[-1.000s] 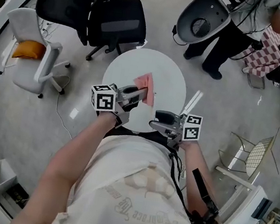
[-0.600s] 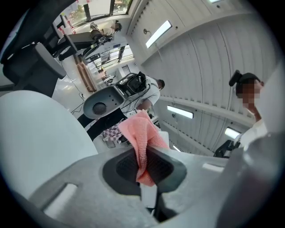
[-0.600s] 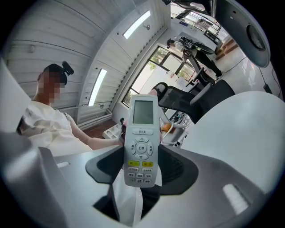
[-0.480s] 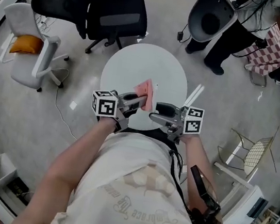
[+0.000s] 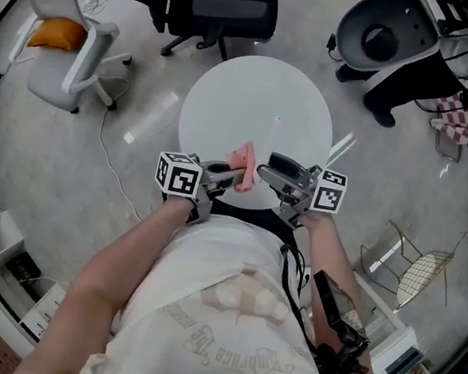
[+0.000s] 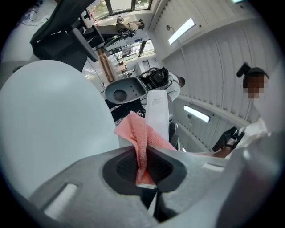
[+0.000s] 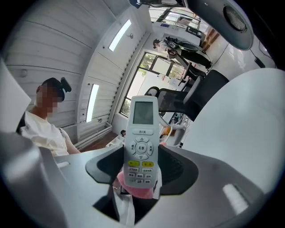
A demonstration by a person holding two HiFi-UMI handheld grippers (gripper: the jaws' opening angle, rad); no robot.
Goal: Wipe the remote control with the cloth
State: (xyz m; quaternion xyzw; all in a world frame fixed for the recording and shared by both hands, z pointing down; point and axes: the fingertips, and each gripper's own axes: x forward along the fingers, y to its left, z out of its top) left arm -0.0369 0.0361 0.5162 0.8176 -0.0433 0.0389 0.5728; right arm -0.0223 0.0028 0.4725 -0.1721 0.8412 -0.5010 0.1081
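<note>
**Cloth brought up to the remote; the wiping stroke is about to start.**

The left gripper (image 6: 143,165) is clamped on a bunched fold of the pink cloth (image 6: 141,136). The right gripper (image 7: 141,171) grips the remote control (image 7: 141,138) by its lower end, buttons facing its own camera. Both hang over the near rim of the round white surface (image 5: 229,103), mid-frame in the head view. Pink shows behind the remote's lower end, so the cloth seems to sit at its back. Next, I judge, the cloth must be dragged along that back while the right hand holds steady. A second ago the grippers stood further apart; they have since closed in.
</note>
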